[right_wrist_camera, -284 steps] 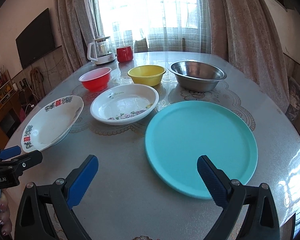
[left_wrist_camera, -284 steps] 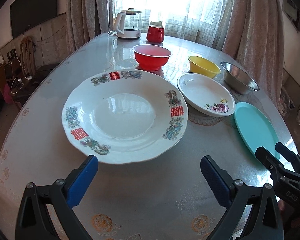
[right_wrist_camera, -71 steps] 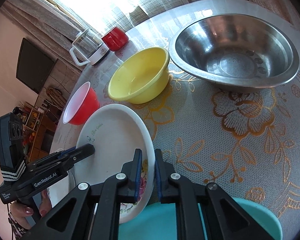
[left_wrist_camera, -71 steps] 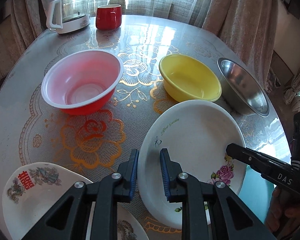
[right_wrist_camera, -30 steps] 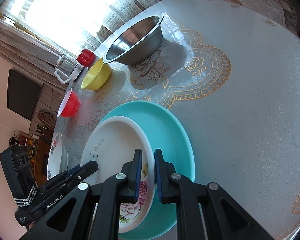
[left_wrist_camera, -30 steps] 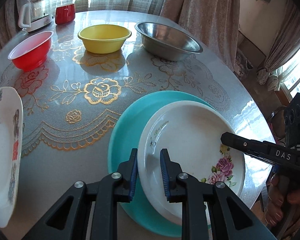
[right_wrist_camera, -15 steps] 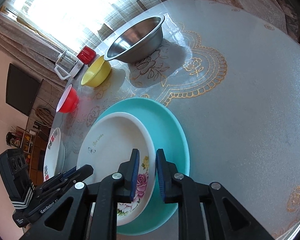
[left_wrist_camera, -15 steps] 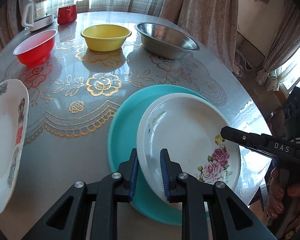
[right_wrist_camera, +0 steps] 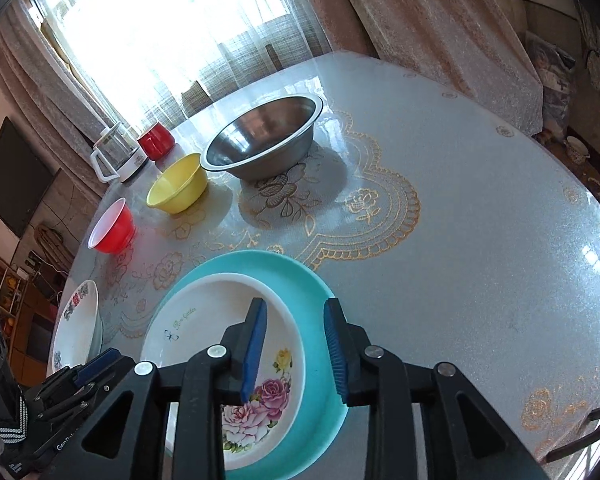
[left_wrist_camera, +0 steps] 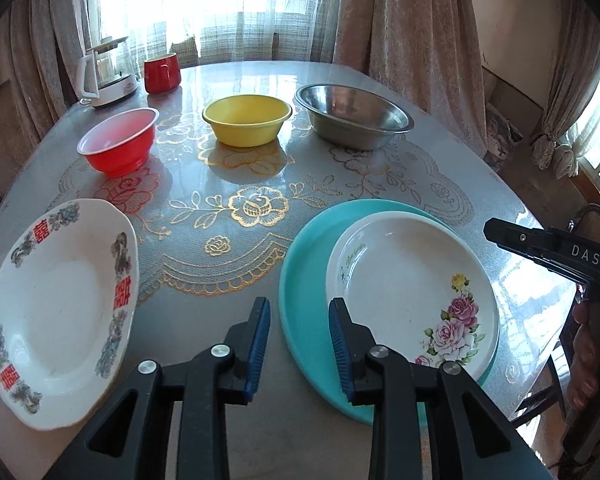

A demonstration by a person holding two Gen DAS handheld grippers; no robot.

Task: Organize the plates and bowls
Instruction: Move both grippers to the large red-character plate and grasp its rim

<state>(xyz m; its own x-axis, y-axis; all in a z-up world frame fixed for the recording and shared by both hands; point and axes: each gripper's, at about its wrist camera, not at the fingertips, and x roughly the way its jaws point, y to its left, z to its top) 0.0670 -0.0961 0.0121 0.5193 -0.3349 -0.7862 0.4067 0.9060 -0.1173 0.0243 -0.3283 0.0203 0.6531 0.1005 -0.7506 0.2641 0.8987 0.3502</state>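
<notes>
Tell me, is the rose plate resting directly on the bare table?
No, the rose plate lies on top of the teal plate.

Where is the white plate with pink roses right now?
In both views the rose plate lies stacked on the turquoise plate, on the table's near right side, just ahead of both tongs.

The flower plate (left_wrist_camera: 412, 296) lies on the big flat plate (left_wrist_camera: 304, 280), just right of the left claw (left_wrist_camera: 298, 344). Another plate (left_wrist_camera: 60, 308) lies to its left. Three bowls (left_wrist_camera: 247, 120) stand in a row far in front, with a kettle (left_wrist_camera: 108, 72) and a mug (left_wrist_camera: 162, 73) behind them.
</notes>
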